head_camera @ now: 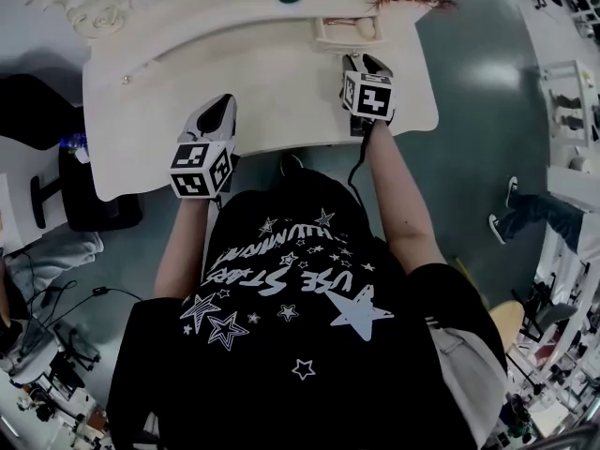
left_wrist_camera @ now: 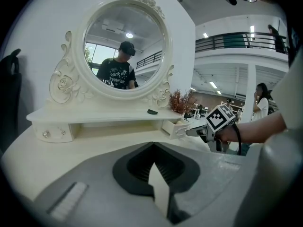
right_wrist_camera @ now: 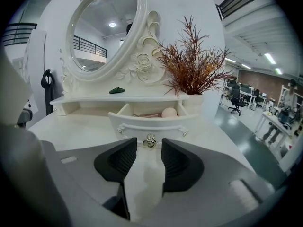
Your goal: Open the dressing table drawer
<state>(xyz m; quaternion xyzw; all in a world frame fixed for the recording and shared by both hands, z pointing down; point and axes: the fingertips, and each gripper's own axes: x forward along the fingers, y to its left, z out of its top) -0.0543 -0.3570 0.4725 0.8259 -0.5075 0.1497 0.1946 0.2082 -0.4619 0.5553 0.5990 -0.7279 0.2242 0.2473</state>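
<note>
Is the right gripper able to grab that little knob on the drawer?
Probably yes. The right gripper has its fingers open, the knob sits just ahead of the gap between them, and nothing stands in the way.

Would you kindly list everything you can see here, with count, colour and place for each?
dressing table: one, white, in front of the person
mirror: one, oval with a white ornate frame, at the table's back
open drawer: one, white, at the shelf's right end
knob: one, pale metal, on the open drawer's front
rounded item: one, beige, inside the open drawer
small object: one, dark green, on the shelf top
dried plant: one, red-brown, above the open drawer
closed drawer: one, white, at the shelf's left end
left claw: grey, shut, empty
right claw: grey, open, facing the knob
</note>
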